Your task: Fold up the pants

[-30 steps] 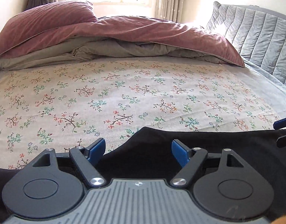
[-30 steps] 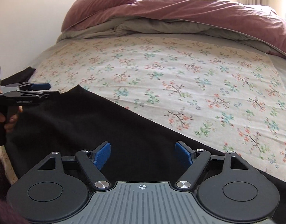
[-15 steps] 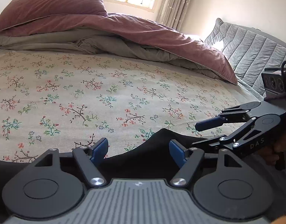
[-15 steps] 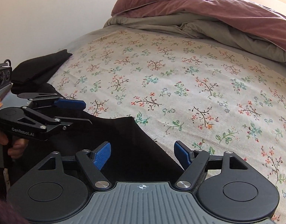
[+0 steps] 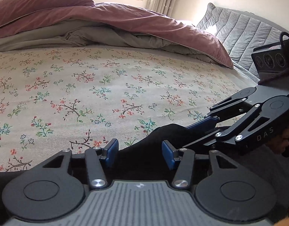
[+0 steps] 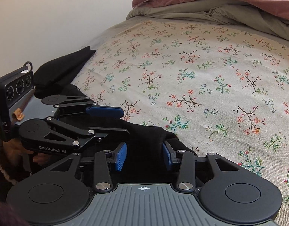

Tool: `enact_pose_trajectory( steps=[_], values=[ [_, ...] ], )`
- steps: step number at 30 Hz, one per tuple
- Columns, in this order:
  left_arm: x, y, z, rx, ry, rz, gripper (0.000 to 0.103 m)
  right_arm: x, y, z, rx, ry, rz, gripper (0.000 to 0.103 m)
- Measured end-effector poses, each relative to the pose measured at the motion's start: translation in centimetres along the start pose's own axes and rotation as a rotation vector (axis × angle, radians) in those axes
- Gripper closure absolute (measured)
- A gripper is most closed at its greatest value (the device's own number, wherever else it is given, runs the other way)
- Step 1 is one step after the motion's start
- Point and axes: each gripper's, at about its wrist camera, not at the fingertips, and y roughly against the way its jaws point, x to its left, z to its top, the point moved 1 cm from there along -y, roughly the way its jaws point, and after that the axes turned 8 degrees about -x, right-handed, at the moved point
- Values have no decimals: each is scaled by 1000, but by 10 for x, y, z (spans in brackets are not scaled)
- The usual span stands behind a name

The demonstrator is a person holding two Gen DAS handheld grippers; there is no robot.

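Black pants (image 5: 163, 131) lie along the near edge of the bed, and one end reaches toward the wall (image 6: 69, 64). My left gripper (image 5: 139, 152) hangs over their edge. Its jaws are closing with cloth between the blue pads (image 5: 111, 150), which do not visibly press it. My right gripper (image 6: 143, 155) is close beside it and points at the same corner. Its jaws are closing too, around a raised fold of the pants (image 6: 148, 133). Each gripper shows in the other's view: the right gripper (image 5: 185, 136) on the right, the left gripper (image 6: 125, 121) on the left.
The floral bedsheet (image 5: 106, 94) stretches away beyond the pants. A pink and grey duvet (image 5: 125, 24) is heaped along the far side. A grey quilted headboard (image 5: 238, 30) stands at the right, and a white wall (image 6: 50, 18) runs along the bed's other side. A hand (image 6: 38, 156) holds the left gripper.
The right gripper has swung in beside the left one at the pants' edge. Both pairs of jaws have narrowed, and the cloth between the right gripper's pads has bunched up.
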Motion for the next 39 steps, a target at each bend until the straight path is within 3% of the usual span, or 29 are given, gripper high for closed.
enact_pose_trajectory(
  steps=[3,9,15,17,21,24,29,35,36,37,38,39],
  values=[
    [-2,-10,-6,55,-50,47,41,2,-7,-4,34,5,-11,63],
    [3,-3,-6,58,-64,69,41,-15,-22,-1,66,-86,9,60],
    [23,13,0,21,-7,108,41,-47,-52,10,108,-351,192,58],
    [28,17,1,13,11,115,41,-53,-59,12,97,-414,208,58],
    [34,20,0,23,15,136,41,-63,-46,19,-51,-466,212,60],
    [37,23,-1,27,19,146,41,-66,-48,18,-38,-450,137,60],
    [43,32,-3,22,21,164,41,-79,-27,28,-129,-428,9,59],
    [70,48,-8,11,89,248,41,-52,-47,24,-13,-239,-76,59],
    [75,50,-10,15,102,269,41,-45,-48,20,-23,-206,-85,68],
    [80,52,-12,23,113,296,41,-40,-49,18,-30,-187,-79,94],
    [86,53,-15,39,118,349,41,-36,-49,17,-38,-177,-76,94],
    [91,52,-18,55,114,401,42,-31,-48,17,-62,-150,-95,101]
  ],
)
